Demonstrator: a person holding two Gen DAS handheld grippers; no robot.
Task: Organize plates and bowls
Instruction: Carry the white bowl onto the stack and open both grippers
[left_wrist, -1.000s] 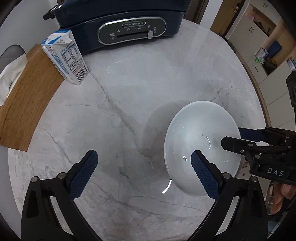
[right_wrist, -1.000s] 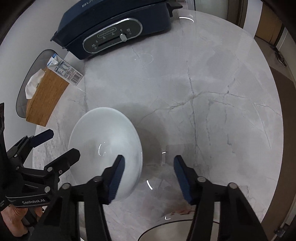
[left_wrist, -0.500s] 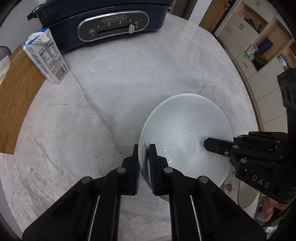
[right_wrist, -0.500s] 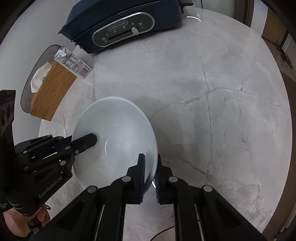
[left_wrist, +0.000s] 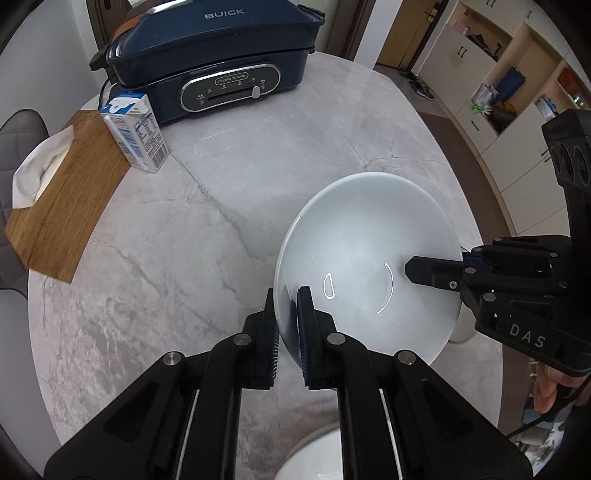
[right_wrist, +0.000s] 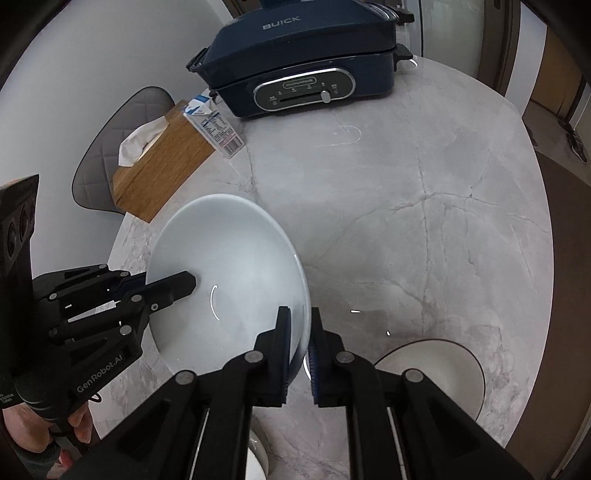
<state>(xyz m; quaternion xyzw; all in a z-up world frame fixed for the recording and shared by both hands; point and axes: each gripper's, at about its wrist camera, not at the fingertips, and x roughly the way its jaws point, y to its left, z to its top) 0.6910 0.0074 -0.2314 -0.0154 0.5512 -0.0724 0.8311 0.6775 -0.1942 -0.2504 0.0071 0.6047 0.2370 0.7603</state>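
A white bowl (left_wrist: 365, 258) (right_wrist: 229, 258) hangs above the grey marble table (left_wrist: 166, 258), held at opposite sides of its rim. My left gripper (left_wrist: 286, 299) is shut on the rim's near-left edge, one pad inside and one outside. The right gripper (right_wrist: 297, 314) is shut on the opposite edge. Each gripper shows in the other's view: the right gripper (left_wrist: 443, 267) reaches in from the right, the left gripper (right_wrist: 162, 286) from the left. A cream plate (right_wrist: 443, 365) lies on the table at lower right. Another white dish (left_wrist: 321, 454) is half hidden below my left gripper's fingers.
A dark blue electric grill (left_wrist: 214, 66) stands at the table's far side. In front of it are a milk carton (left_wrist: 136, 136) and a wooden tissue box (left_wrist: 70, 192) at the left edge. A grey chair (right_wrist: 122, 129) stands beyond that edge. Cabinets (left_wrist: 517, 74) line the right.
Both grippers were open around the bowl's rim as it rested on the table; they shut on it, and the bowl has risen off the marble with them.
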